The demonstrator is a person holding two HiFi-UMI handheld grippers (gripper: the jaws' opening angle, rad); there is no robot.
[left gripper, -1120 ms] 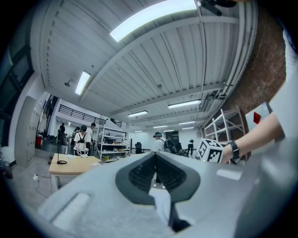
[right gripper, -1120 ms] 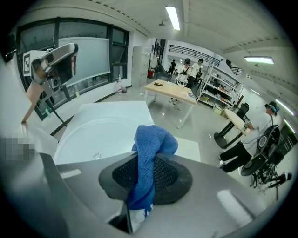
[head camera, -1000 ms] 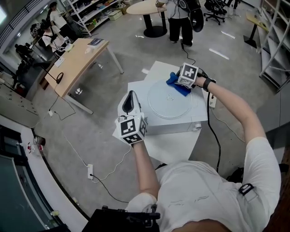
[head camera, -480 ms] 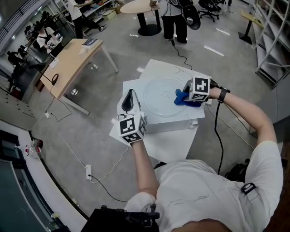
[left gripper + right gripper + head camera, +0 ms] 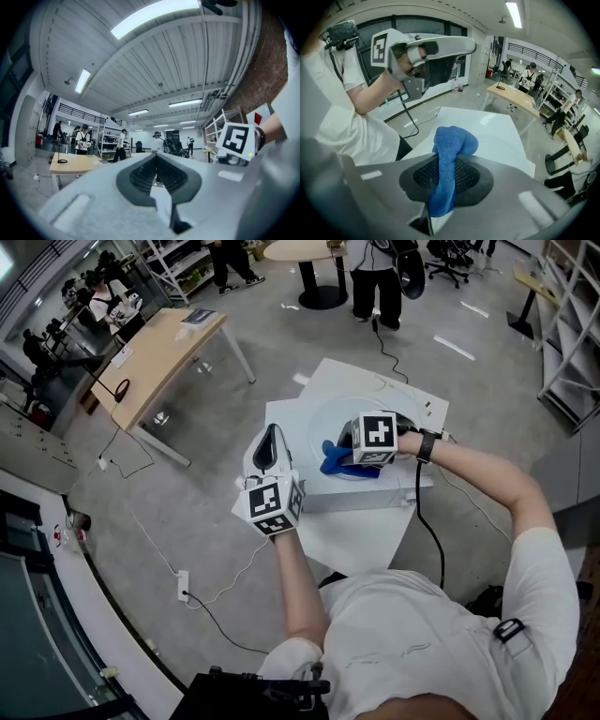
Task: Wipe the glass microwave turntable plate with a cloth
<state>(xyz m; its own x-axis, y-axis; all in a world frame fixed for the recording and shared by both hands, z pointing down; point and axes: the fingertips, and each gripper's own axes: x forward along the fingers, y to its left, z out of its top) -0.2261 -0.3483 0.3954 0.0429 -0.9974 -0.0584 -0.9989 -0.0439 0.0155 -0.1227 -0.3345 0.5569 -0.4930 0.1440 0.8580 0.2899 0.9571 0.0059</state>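
The glass turntable plate lies flat on top of the white box, and my right gripper is over its near-left edge. To wipe well, I judge I should press the blue cloth flat to the glass, sweep in overlapping arcs from rim to centre, and go gently so the plate doesn't slide. That claw's jaws are clamped on the cloth, with a bunched fold poking out ahead. My left gripper is beside the box, jaws together on nothing.

Fuzzy terry cloth — smooth, glossy glass plate.
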